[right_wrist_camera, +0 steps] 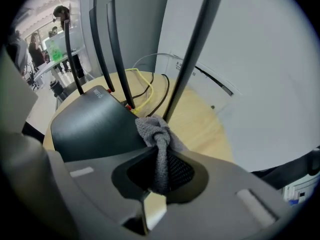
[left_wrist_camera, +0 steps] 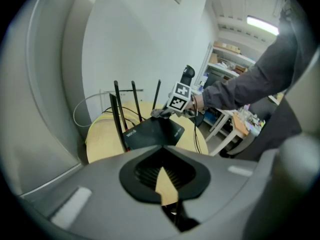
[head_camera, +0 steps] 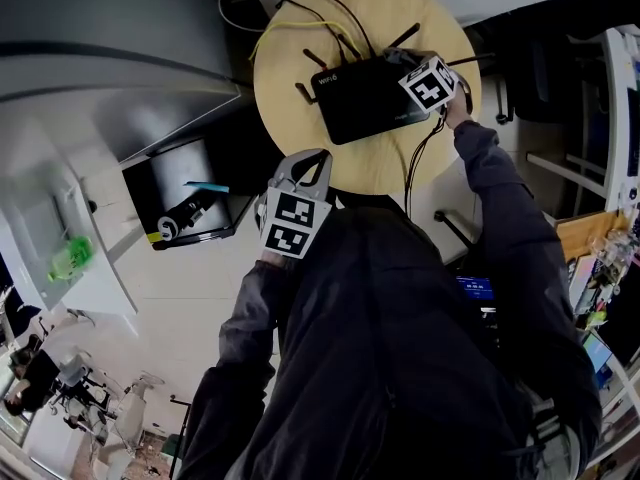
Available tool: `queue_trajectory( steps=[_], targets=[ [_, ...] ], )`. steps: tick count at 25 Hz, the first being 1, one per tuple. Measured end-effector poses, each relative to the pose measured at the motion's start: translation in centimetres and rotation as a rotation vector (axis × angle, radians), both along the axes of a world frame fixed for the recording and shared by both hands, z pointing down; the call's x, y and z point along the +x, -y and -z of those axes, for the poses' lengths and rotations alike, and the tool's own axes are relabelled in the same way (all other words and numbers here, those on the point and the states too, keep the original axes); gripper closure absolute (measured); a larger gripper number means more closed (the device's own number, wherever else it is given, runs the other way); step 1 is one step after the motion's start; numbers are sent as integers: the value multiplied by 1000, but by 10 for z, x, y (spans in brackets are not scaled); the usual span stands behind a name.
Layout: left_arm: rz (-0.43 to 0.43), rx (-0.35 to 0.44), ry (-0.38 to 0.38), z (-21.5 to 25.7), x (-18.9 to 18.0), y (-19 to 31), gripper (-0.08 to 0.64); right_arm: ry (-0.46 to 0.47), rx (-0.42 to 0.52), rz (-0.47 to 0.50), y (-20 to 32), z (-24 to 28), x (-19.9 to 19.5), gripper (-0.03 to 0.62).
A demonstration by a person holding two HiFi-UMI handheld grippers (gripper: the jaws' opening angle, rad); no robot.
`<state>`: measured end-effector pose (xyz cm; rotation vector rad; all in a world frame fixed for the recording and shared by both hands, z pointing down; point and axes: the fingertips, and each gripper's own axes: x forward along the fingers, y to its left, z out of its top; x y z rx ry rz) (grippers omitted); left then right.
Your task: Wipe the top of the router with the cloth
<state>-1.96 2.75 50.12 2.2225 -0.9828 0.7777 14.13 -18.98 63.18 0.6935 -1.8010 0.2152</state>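
Your right gripper (right_wrist_camera: 161,176) clamps its 2 jaws on the grey cloth (right_wrist_camera: 155,134), which rests at the router (right_wrist_camera: 92,124) top's edge. Your left gripper (left_wrist_camera: 162,179) has its jaws together and empty.

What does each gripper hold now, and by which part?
The right gripper pinches the cloth by a bunched, twisted part. The left gripper is shut and holds nothing.

— How do we hold our left claw (head_camera: 312,158) (left_wrist_camera: 162,176)?
— Pulled in near our chest, tips pointing forward. Our dark-sleeved left arm (head_camera: 255,318) is bent sharply at the elbow. The jaws sit together with nothing between them.
— And our right claw (head_camera: 410,63) (right_wrist_camera: 160,176)?
— We reach it out ahead, with our right arm (head_camera: 500,208) stretched nearly straight. Its jaws are clamped on a grey knitted cloth (right_wrist_camera: 159,144), which bunches out past the tips.
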Motion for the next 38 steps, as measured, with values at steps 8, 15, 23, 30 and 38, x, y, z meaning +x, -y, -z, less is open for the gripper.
queue_trajectory(
  steps=[8, 15, 23, 30, 38],
  targets=[
    [-5, -3, 1, -1, 0, -3, 560, 80, -54, -46, -18, 9, -30, 555],
    [-27, -11, -5, -1, 2, -7, 560, 187, -86, 186, -82, 21, -142, 555],
    [-15, -17, -10, 0, -8, -12, 560, 174, -124, 292, -110, 8, -189, 555],
    [-30, -5, -12, 0, -5, -9, 560, 153, -121, 287, -102, 6, -174, 555],
    [-43, -6, -13, 0, -3, -9, 560, 123, -116, 162, -76, 2, -107, 555]
  ],
)
